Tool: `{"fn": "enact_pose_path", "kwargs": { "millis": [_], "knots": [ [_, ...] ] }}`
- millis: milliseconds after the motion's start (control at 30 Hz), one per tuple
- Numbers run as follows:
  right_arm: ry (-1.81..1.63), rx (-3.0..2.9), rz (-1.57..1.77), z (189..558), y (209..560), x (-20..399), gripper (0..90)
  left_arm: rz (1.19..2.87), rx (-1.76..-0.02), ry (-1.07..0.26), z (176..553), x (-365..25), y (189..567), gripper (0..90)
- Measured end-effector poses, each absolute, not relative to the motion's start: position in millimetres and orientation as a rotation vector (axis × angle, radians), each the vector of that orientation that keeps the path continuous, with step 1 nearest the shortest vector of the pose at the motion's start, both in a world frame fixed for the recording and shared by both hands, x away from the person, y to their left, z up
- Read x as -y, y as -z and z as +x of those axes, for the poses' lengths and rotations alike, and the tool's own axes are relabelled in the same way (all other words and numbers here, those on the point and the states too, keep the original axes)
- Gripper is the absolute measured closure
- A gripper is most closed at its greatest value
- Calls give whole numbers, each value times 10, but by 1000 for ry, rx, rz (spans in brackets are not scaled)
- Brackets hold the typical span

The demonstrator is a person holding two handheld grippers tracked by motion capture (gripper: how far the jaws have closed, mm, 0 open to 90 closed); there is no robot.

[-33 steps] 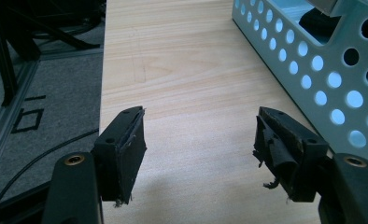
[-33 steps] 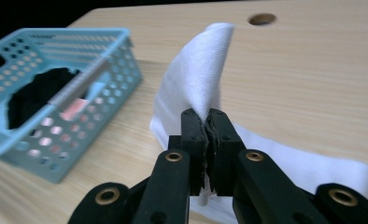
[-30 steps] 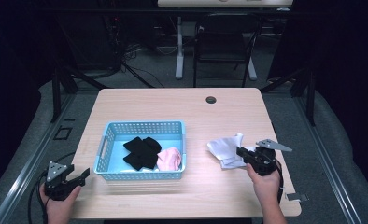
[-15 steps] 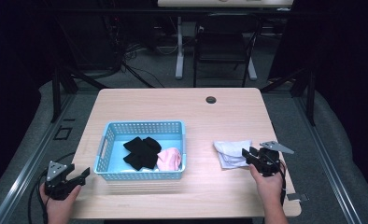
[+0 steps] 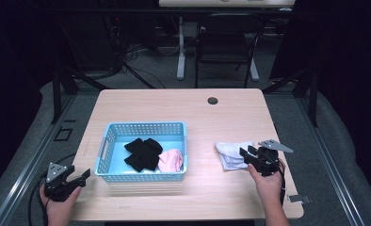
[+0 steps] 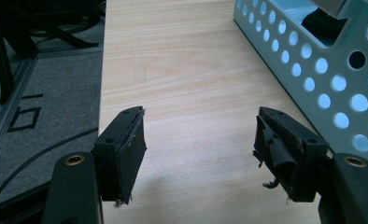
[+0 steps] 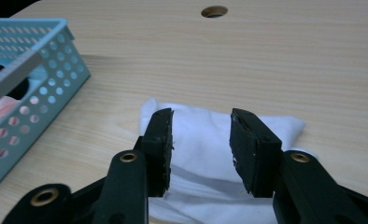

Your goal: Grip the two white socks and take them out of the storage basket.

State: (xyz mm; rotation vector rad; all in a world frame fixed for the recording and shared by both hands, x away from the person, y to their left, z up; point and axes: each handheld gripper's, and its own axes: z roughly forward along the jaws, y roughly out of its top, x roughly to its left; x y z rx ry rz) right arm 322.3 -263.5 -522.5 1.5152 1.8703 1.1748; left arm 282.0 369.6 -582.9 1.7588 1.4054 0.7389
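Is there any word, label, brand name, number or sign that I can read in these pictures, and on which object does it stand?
None: no readable text stands on anything here.
The blue basket, the white cloth, the black cloth and the pink cloth carry no print that shows.
The table is bare wood grain with a round hole.
The floor mark is a plain outlined square, not a letter.

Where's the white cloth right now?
In the high view the white cloth lies flat on the table, right of the blue basket. The right gripper is open just over its near edge.
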Motion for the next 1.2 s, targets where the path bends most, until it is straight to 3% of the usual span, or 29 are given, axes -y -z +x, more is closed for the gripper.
{"fn": "enact_pose_path", "kwargs": {
  "millis": [233, 633, 1200],
  "knots": [
    [-1231, -1923, 1385, 3162, 4975, 2377, 551, 1759, -1405, -736, 2820, -3693, 5832, 332],
    [-1256, -2083, 1188, 2818, 4968, 1949, 548, 1756, -1401, -736, 2816, -3670, 5829, 332],
    [-1253, -2171, 1161, 2674, 5359, 1698, 517, 1760, -1399, -732, 2828, -3659, 5835, 332]
  ]
}}
